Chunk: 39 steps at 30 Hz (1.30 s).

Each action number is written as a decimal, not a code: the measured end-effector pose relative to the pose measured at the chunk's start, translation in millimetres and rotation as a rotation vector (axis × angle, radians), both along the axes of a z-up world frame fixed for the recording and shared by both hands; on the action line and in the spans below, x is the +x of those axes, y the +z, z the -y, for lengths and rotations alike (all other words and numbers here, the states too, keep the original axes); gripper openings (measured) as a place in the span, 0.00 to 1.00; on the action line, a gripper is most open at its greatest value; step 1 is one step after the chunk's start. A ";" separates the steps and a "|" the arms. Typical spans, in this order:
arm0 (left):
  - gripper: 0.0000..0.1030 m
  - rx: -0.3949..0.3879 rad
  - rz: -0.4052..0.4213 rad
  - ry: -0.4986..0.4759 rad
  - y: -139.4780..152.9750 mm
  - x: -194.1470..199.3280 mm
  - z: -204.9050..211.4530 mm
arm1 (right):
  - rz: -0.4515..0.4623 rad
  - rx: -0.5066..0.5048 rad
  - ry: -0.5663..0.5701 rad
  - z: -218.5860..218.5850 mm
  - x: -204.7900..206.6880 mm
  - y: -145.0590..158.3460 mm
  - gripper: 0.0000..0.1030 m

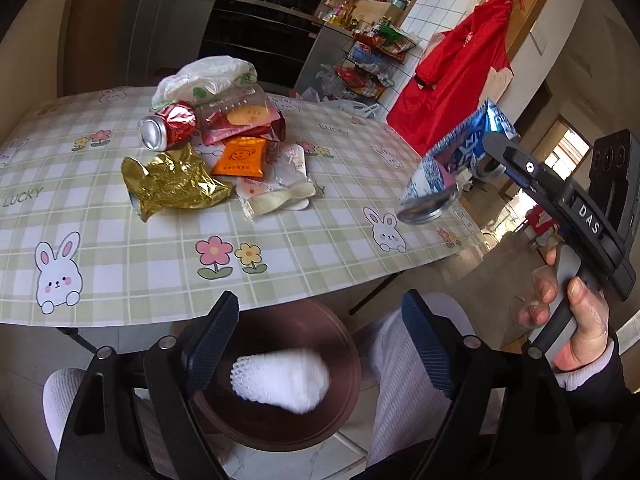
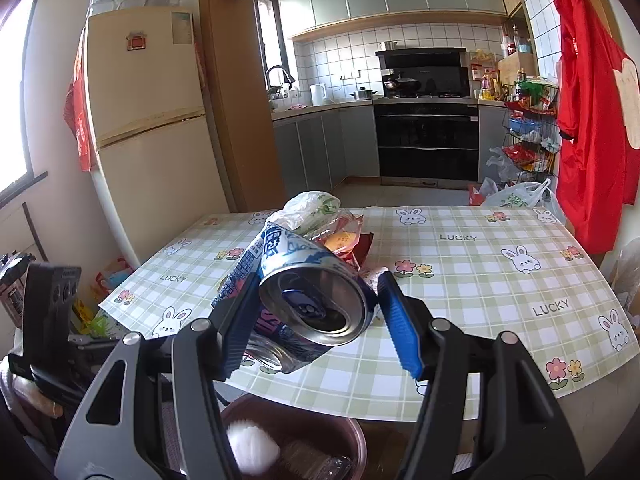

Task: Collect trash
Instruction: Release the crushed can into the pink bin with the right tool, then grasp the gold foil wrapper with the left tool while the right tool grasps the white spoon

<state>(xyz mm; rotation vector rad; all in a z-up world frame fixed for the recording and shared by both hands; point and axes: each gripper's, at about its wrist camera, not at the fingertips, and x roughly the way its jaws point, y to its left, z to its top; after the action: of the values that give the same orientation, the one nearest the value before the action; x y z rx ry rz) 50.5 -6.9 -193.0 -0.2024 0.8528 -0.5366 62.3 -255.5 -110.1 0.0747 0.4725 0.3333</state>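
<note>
So your left claw [image 1: 320, 344] is standing wide open right over the round brown plastic bin [image 1: 344, 400] on the floor by your knees, nothing between the pads, and the white foam fruit net [image 1: 280, 376] looks blurred just below it, inside the bin's rim, so I'd say that piece is being dropped in right now. Your right claw [image 2: 316, 320] is clamped on a crushed blue-and-white aluminium can [image 2: 312, 300], held up off the green checked desk [image 2: 480, 280] near its front edge, with the bin below and a bit ahead of it. My read: this step is the drop-off, and the next move is bringing the blue can over the bin's mouth and letting go, making sure it clears the desk edge first. Then it's back to the pile. Count on the desk, as far as I can tell: one dented red aluminium can [image 1: 170, 126] lying on its side, one crumpled gold foil wrapper [image 1: 172, 184], one orange snack packet [image 1: 242, 158], one white plastic bag [image 1: 208, 76] at the back, one clear plastic cup [image 1: 236, 106], plus a few pinkish and clear wrappers mixed in that I can't count cleanly. Two cans total, one bin, one foam net.
</note>
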 end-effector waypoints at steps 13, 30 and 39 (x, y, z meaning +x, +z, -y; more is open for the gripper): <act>0.94 -0.022 0.172 0.411 41.1 -5.8 -88.7 | -0.067 -0.055 0.128 -37.2 -4.9 -15.5 0.59; 0.94 -0.041 0.112 0.511 24.9 -5.8 -114.1 | -0.105 -0.105 0.223 -73.9 -8.5 -25.4 0.90; 0.94 -0.037 0.103 0.509 20.3 -4.2 -114.6 | -0.119 -0.123 0.111 -59.2 -2.1 -30.3 0.94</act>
<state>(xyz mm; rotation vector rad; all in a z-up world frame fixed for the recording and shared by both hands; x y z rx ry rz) 46.3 107.7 -172.7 -0.4086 0.6579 -0.0849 60.2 -196.3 -140.4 -0.0514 0.6154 0.4092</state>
